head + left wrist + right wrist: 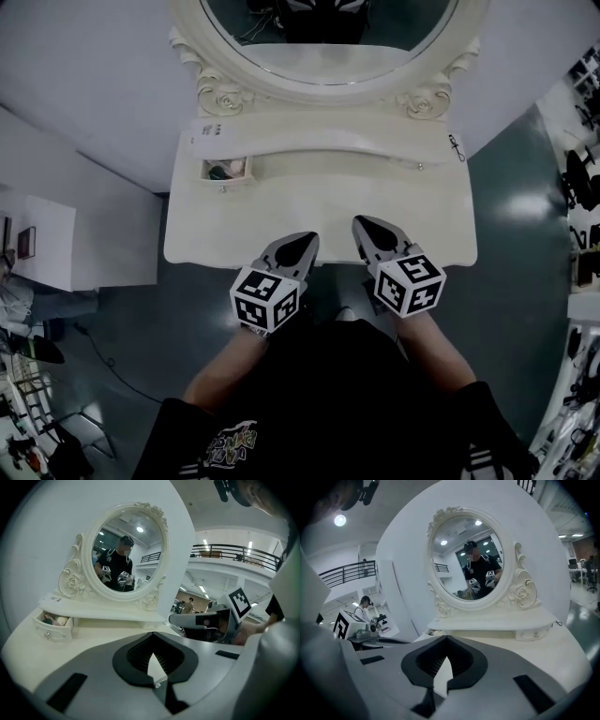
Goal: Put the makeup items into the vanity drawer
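The white vanity [319, 202] stands in front of me. Its small left drawer [225, 171] is pulled open and holds a few makeup items [54, 619]; the small right drawer [532, 633] is pushed in. No makeup items show on the tabletop. My left gripper [304, 240] and right gripper [366, 226] hover side by side over the table's front edge. Each one's jaws are shut with nothing between them. In the left gripper view the shut left gripper [152, 639] points toward the mirror, and so does the right gripper [446, 641] in the right gripper view.
An oval mirror [323, 37] in a carved frame rises at the back of the vanity. A white label [206, 131] lies on the upper shelf's left end and a small dark item [457, 146] on its right end. A white desk [47, 244] stands to the left.
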Demonstrator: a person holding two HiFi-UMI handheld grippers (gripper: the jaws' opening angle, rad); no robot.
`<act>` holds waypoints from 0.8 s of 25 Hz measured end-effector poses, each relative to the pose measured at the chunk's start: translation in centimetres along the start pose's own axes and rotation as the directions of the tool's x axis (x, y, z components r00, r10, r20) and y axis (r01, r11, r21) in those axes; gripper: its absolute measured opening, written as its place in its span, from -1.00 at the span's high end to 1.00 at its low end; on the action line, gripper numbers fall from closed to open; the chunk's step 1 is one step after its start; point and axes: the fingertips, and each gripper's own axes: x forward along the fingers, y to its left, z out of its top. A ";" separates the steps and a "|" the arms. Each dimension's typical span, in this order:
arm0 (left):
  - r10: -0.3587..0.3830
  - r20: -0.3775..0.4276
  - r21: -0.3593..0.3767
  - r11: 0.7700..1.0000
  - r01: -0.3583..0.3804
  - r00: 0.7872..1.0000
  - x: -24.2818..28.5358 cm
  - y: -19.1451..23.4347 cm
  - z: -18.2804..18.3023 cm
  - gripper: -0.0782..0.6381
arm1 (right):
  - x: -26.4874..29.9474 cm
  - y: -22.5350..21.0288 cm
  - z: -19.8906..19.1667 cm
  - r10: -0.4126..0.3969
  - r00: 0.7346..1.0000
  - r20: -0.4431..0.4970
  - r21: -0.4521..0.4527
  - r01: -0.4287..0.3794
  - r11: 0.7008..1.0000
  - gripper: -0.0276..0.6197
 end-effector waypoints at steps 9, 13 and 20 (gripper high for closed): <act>0.030 0.004 0.003 1.000 -0.030 1.000 0.1 -6.9 -2.6 0.78 | -7.0 -0.8 -2.2 0.050 0.999 0.009 -0.018 -0.050 0.999 0.82; 0.047 0.001 0.001 0.999 -0.047 0.999 -0.1 -9.2 -3.9 0.78 | -9.1 -0.8 -3.4 0.077 0.997 0.005 -0.016 -0.077 0.997 0.82; 0.078 -0.012 -0.005 0.997 -0.078 0.997 -1.4 -11.8 -6.3 0.78 | -11.3 0.1 -5.8 0.126 0.992 -0.020 -0.022 -0.126 0.992 0.82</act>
